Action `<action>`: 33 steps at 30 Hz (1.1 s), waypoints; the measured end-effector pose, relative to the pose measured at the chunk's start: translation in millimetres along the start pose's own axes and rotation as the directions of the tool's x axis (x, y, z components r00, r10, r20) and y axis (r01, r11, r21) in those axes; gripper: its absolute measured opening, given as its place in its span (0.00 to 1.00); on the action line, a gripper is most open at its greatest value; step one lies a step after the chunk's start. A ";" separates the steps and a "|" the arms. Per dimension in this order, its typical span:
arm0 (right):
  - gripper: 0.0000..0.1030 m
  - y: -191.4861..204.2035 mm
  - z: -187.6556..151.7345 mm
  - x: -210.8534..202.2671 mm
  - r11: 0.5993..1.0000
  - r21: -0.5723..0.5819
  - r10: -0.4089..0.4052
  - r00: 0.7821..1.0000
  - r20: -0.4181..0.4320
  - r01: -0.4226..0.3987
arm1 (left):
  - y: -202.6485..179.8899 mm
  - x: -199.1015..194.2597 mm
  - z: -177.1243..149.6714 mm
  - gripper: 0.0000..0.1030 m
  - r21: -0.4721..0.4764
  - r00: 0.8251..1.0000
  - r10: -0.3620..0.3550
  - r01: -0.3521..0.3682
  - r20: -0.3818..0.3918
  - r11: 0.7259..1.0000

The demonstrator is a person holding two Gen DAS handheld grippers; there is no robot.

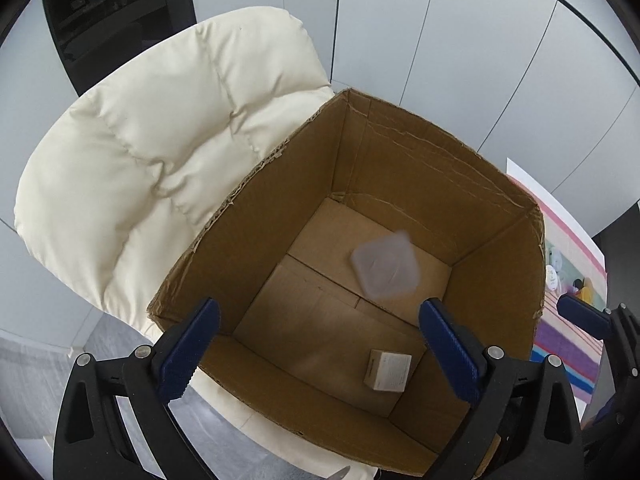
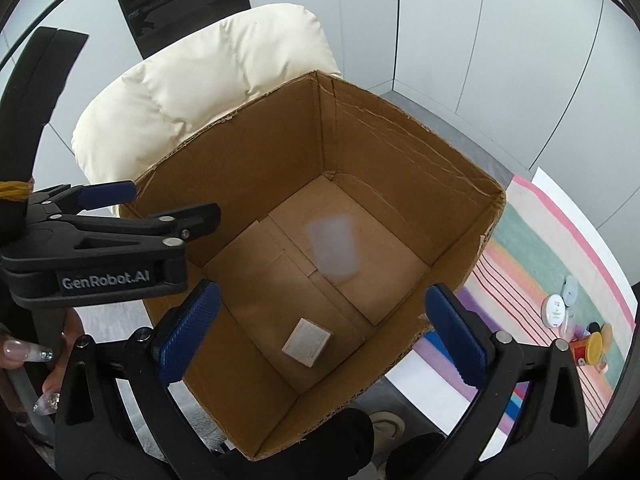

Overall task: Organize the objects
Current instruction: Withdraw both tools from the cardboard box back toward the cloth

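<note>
Both tools hang over the open cardboard box, pointing down into it. Left tool stands wide w/ nothing between its pads; right tool likewise wide and empty. A translucent plastic piece, blurred, shows inside the box above the floor flaps, prob. mid-drop; whether it has landed can't be told. A small white carton already lies on the box floor, near the front wall. More items wait on the striped mat right of the box, incl. a round white jar and a yellow-lidded container. Risks: the piece may bounce or land on the carton, since it's free of both tools; box sits partly on the cream cushion, so a knock to its rim could tip it.
</note>
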State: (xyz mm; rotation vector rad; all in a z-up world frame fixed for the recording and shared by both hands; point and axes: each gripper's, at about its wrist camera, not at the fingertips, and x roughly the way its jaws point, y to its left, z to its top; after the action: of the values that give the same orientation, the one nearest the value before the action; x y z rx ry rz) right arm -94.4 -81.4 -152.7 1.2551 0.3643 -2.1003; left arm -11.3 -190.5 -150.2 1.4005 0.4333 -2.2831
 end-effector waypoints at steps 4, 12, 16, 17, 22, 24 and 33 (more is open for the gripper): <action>1.00 -1.5 -0.5 -1.7 1.000 0.010 -0.008 1.000 0.000 0.008 | 1.1 -3.2 -0.4 0.98 0.003 1.000 0.001 -0.001 0.007 1.000; 1.00 -4.9 -2.9 -13.6 0.999 0.021 -0.041 0.999 0.009 0.041 | 2.4 -11.2 -3.5 0.98 0.026 1.000 0.002 -0.002 0.014 1.000; 1.00 -8.2 -6.8 -22.8 0.998 0.032 -0.052 0.999 0.011 0.051 | 8.2 -24.3 -11.3 0.98 0.020 1.000 -0.004 0.004 0.012 1.000; 1.00 -9.1 -8.3 -25.3 0.998 0.037 -0.055 0.998 0.009 0.055 | 10.2 -29.6 -14.4 0.98 0.021 1.000 -0.007 0.007 0.013 1.000; 1.00 -8.4 -20.5 -42.4 0.997 0.060 -0.051 0.999 0.004 0.050 | 22.2 -53.2 -38.0 0.98 0.016 1.000 0.009 -0.009 0.022 1.000; 1.00 -5.7 -27.4 -50.7 0.997 0.061 -0.052 0.999 0.008 0.051 | 25.7 -56.9 -48.1 0.98 0.014 1.000 0.011 -0.011 0.010 1.000; 1.00 4.0 -64.4 -85.6 0.995 0.083 -0.049 0.999 0.021 0.047 | 27.9 -68.2 -96.9 0.98 0.024 0.998 -0.003 0.005 -0.055 1.000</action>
State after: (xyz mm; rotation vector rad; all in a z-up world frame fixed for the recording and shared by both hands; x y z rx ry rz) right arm -20.3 -16.2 -111.0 1.2805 0.3027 -2.1881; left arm 104.2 -155.8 -133.2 1.4781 0.4273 -2.2647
